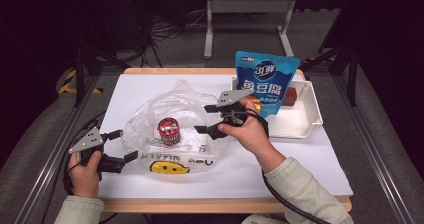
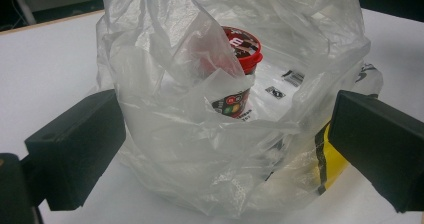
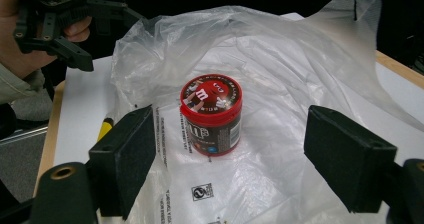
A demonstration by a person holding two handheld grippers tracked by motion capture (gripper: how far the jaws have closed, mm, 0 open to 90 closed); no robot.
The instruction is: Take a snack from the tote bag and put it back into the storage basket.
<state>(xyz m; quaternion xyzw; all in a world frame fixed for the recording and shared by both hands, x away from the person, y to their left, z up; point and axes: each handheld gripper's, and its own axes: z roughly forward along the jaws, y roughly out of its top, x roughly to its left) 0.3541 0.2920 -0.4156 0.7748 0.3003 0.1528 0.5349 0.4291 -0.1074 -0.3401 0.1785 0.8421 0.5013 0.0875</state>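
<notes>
High view: right claw open beside bag.

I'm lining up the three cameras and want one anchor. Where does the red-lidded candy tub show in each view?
High view: candy tub left of centre, standing inside the clear plastic bag.
Left gripper view: upper middle, half veiled by bag folds, beyond the open jaws.
Right gripper view: centre, upright on the bag, between the open jaws.
Shared landmark: the bag's yellow print.
</notes>
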